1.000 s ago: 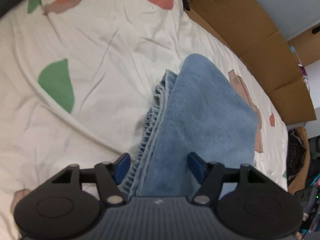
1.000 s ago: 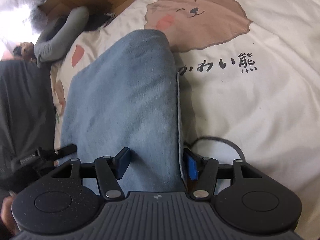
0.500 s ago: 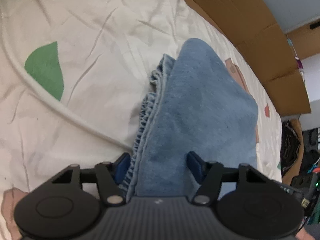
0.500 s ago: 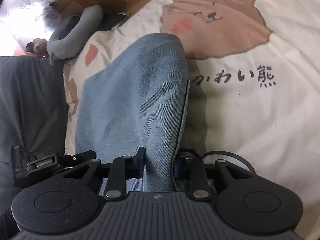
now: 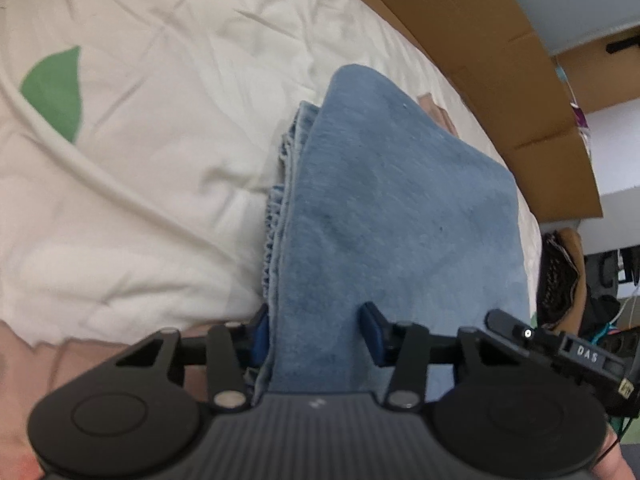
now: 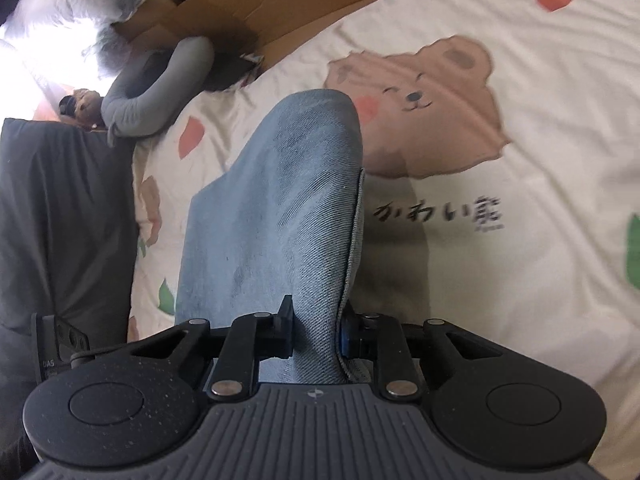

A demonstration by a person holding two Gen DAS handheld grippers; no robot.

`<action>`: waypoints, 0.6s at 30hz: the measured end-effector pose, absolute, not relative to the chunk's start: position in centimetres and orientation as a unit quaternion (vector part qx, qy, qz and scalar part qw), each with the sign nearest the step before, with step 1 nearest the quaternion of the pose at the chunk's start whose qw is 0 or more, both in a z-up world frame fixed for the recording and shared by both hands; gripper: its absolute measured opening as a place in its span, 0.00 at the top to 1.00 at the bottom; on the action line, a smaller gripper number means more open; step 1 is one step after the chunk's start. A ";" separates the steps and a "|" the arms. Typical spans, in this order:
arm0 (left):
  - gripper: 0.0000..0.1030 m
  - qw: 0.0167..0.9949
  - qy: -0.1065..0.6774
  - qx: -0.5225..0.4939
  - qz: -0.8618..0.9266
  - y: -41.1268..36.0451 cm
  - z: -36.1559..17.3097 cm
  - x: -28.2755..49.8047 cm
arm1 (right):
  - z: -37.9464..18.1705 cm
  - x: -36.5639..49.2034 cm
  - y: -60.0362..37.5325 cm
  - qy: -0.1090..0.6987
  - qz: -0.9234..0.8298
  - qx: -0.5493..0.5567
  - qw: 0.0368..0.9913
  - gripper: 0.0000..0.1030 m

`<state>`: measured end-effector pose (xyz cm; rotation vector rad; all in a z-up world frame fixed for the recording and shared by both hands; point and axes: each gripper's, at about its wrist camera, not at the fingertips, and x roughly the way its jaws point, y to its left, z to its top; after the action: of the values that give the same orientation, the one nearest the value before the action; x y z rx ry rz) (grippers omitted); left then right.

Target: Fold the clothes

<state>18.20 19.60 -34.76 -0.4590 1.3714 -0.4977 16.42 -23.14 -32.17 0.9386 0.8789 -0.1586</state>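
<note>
garment: folded blue denim piece lying on the bed's white printed bedsheet, beside the bear print
left gripper: jaws apart, straddling the near end of the denim, gathered hem by the left finger
right gripper: jaws clamped on the denim's near edge, cloth pinched between both pads
surroundings: cardboard box along the bed's far edge; grey neck pillow near the corner

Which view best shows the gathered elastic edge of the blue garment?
The left wrist view. There the gathered edge of the blue garment runs in plain sight from the left gripper up its left side. The right wrist view shows only smooth denim and a flat hem entering the right gripper.
</note>
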 end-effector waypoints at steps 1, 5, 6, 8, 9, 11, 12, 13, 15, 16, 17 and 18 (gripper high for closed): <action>0.53 0.720 0.621 -0.210 -0.226 19.4 -34.8 18.1 | -32.0 16.1 -23.3 0.410 -0.078 0.435 0.798 0.81; 0.54 0.718 0.621 -0.205 -0.239 18.8 -34.9 18.1 | -32.6 15.1 -24.1 0.413 -0.091 0.444 0.790 0.80; 0.53 0.718 0.621 -0.200 -0.241 18.8 -34.9 18.3 | -33.0 14.9 -24.3 0.414 -0.094 0.449 0.786 0.79; 0.48 0.717 0.624 -0.192 -0.243 18.6 -35.0 18.9 | -33.8 14.7 -24.7 0.417 -0.102 0.459 0.778 0.69; 0.44 0.718 0.624 -0.189 -0.245 18.5 -35.1 19.1 | -34.3 14.7 -24.9 0.418 -0.108 0.462 0.774 0.64; 0.37 0.720 0.622 -0.185 -0.244 18.2 -35.2 19.8 | -35.0 14.6 -25.3 0.418 -0.115 0.471 0.768 0.55; 0.34 0.720 0.623 -0.184 -0.243 18.1 -35.3 20.1 | -35.3 14.5 -25.4 0.415 -0.112 0.475 0.768 0.54; 0.32 0.719 0.624 -0.186 -0.242 17.9 -35.6 20.4 | -35.6 14.5 -25.6 0.413 -0.109 0.479 0.767 0.54; 0.30 0.712 0.628 -0.196 -0.245 17.5 -36.1 21.0 | -36.2 14.5 -25.8 0.411 -0.102 0.485 0.765 0.54; 0.27 0.708 0.630 -0.200 -0.248 17.3 -36.4 21.3 | -36.6 14.7 -25.9 0.414 -0.096 0.484 0.765 0.54; 0.24 0.704 0.633 -0.203 -0.250 17.1 -36.7 21.6 | -36.9 14.9 -25.9 0.418 -0.090 0.482 0.765 0.54; 0.19 0.699 0.637 -0.204 -0.253 16.9 -37.0 21.9 | -37.2 15.1 -25.9 0.421 -0.083 0.482 0.764 0.54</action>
<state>21.91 16.92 -37.02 -0.4535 1.4187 -0.5643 15.07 -25.87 -37.16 1.0468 0.9142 -0.1802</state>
